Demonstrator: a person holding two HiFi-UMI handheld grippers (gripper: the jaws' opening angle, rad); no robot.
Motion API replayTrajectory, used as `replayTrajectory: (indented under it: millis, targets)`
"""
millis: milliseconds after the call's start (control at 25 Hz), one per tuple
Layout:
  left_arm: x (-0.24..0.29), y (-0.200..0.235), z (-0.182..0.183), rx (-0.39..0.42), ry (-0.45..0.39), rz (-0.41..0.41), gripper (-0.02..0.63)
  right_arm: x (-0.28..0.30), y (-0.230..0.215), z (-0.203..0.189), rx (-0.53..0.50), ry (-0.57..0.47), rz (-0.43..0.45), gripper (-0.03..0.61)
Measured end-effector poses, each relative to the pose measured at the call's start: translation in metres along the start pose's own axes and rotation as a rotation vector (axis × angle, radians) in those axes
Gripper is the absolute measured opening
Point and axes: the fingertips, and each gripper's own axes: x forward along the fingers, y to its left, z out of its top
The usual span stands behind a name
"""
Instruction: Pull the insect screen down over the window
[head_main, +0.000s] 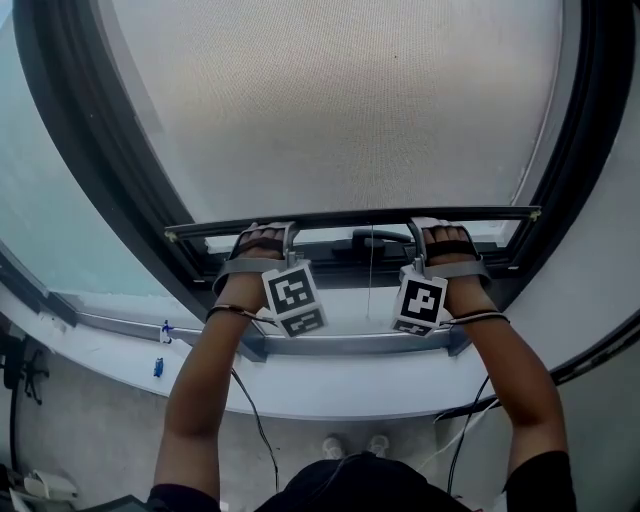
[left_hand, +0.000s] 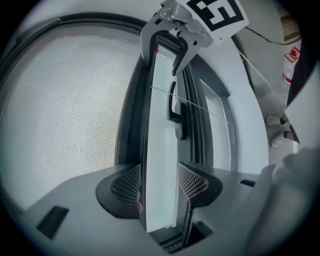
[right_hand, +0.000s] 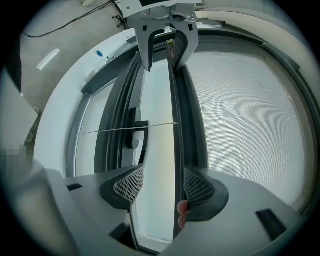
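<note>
Head view: insect screen (head_main: 340, 100) covers most of the window; its bottom bar (head_main: 350, 217) lies level, with only a narrow strip of pane open between it and the lower frame (head_main: 350, 268). The window handle (head_main: 372, 238) and a thin pull cord (head_main: 370, 285) sit in that strip, between the two grippers. The left gripper (head_main: 265, 238) and right gripper (head_main: 445, 236) both meet the bar, well apart from each other and inside its two ends. The grey sill (head_main: 350, 345) is nearer, below the frame. Left gripper view: jaws apart, not clamped; the bar's edge runs between them against the mesh-side pad (left_hand: 125, 182), and the other pad stands clear over pane. Right gripper view: jaws likewise spread, with the bar close against the mesh-side pad (right_hand: 197, 187) and free room on the handle side.
</note>
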Motion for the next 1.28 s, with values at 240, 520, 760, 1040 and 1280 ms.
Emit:
replayTrajectory:
  millis: [240,520,760,1040,1280]
  targets:
    - [0.018,-0.039,-0.003,-0.003,0.0,-0.102,0.238,0.009,0.038,0.002,0.004,-0.003,0.097,0.23]
    - [0.029,-0.068,-0.003,-0.007,0.003,-0.133,0.278,0.016,0.068,0.002,-0.002,-0.01,0.113,0.259]
    - [0.029,-0.075,-0.003,-0.04,0.002,-0.171,0.334,0.016,0.073,0.003,-0.001,-0.005,0.142,0.295]
    - [0.031,-0.083,-0.002,-0.042,-0.003,-0.188,0.403,0.017,0.08,0.002,-0.002,0.0,0.168,0.35]
    - [0.033,-0.092,-0.003,-0.021,0.033,-0.197,0.403,0.019,0.082,0.006,0.025,-0.016,0.154,0.353]
